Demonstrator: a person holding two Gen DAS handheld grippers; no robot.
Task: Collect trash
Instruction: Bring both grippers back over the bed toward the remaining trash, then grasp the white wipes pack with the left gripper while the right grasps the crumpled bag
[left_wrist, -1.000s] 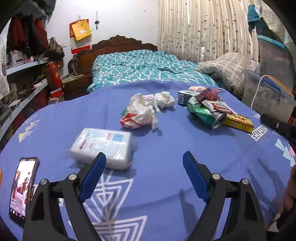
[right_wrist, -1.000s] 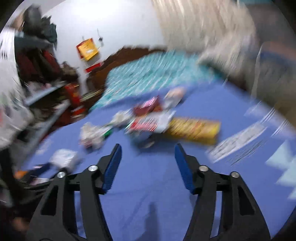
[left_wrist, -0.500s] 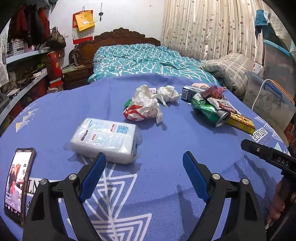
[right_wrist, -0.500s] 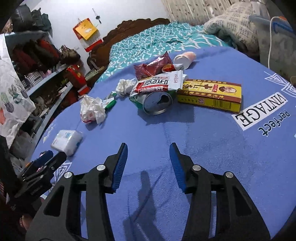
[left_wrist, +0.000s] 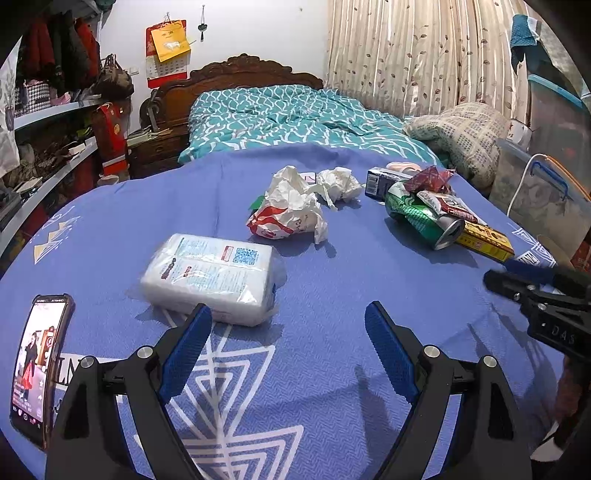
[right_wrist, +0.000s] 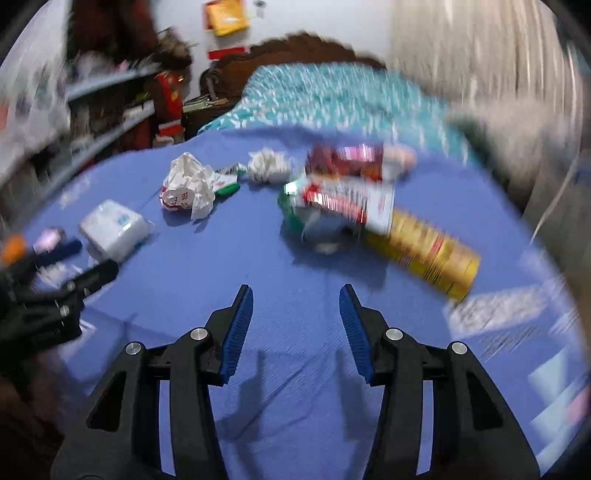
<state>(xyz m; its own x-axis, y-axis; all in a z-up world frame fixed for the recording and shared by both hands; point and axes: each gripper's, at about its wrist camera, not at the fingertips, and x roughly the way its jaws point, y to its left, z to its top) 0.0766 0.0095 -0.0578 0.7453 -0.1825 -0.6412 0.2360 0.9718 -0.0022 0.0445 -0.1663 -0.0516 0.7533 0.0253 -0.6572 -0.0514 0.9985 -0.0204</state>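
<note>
Left gripper stood wide open and empty above the blue tablecloth, the wrapped tissue pack just beyond its left finger. Right gripper was spread less wide, also empty. Trash lay farther off: crumpled paper, green can, yellow box.

Both wrist cams sit low over the blue worktop, facing the bed. The left one looks from nearer the tissue pack, the right one's blurry and nearer the can. Both catch the same trash pile.
</note>
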